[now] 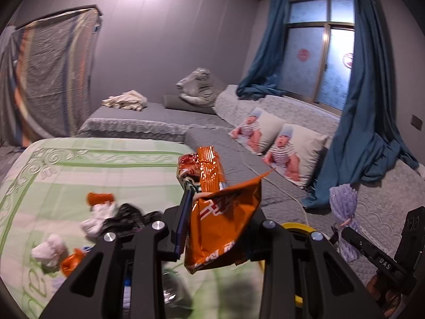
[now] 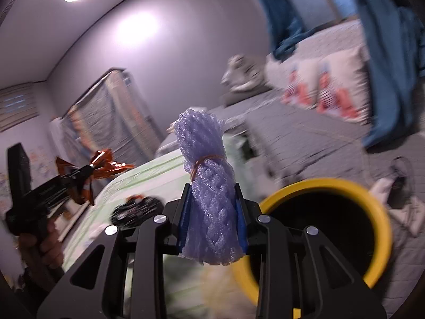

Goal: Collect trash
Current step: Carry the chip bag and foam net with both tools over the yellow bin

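Observation:
My left gripper (image 1: 212, 199) is shut on an orange snack wrapper (image 1: 223, 223), held above the green bedspread (image 1: 79, 164); it also shows in the right wrist view (image 2: 87, 171). My right gripper (image 2: 212, 207) is shut on a purple foam net bundle (image 2: 207, 175) tied with a rubber band, held above and left of a yellow-rimmed bin (image 2: 377, 212). The bundle also shows at the right of the left wrist view (image 1: 342, 212), with the bin's rim (image 1: 294, 227) behind the wrapper. More trash lies on the bedspread: white tissue wads (image 1: 50, 248), orange scraps (image 1: 99, 198) and a black wrapper (image 1: 127, 216).
A grey quilted platform (image 1: 159, 122) runs behind the bedspread, with two baby-print pillows (image 1: 289, 148), a grey pillow, crumpled cloths and blue curtains (image 1: 366, 122) by the window. A white cord (image 1: 292, 196) crosses the grey quilt. A covered frame leans at the left wall.

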Tool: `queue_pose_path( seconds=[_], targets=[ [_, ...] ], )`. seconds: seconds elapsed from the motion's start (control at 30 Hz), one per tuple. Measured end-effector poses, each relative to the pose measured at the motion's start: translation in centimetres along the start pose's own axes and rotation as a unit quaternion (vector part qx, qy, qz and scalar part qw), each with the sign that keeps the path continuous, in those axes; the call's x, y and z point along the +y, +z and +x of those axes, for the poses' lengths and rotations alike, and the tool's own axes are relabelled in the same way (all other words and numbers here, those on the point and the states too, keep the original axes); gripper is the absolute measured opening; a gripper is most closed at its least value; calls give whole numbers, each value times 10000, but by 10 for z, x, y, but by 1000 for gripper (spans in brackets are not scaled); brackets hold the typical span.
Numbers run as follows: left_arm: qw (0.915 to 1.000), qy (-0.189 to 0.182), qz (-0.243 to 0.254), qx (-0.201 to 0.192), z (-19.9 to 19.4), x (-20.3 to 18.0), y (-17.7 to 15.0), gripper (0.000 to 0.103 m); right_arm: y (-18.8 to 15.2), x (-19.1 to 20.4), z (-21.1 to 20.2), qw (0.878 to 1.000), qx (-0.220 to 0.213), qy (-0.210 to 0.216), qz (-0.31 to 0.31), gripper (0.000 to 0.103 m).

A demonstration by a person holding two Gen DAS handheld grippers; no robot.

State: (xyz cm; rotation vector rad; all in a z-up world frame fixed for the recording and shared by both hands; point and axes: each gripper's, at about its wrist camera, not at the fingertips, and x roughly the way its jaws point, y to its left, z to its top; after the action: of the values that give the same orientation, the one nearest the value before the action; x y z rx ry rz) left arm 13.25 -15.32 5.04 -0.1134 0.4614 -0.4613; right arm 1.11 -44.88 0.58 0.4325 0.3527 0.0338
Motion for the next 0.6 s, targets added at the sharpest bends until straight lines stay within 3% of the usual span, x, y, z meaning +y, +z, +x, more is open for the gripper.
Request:
queue_pose_path(
  seconds=[0.3,0.6],
  targets=[
    [9945,-956,321,289,51,-74,-1,30,7,-43,-29,9968,-370,-660,259,28],
    [9855,-1481,304,773,98,-115,-28,31,0,-71,-20,9933,-159,-992,578,28]
  ],
)
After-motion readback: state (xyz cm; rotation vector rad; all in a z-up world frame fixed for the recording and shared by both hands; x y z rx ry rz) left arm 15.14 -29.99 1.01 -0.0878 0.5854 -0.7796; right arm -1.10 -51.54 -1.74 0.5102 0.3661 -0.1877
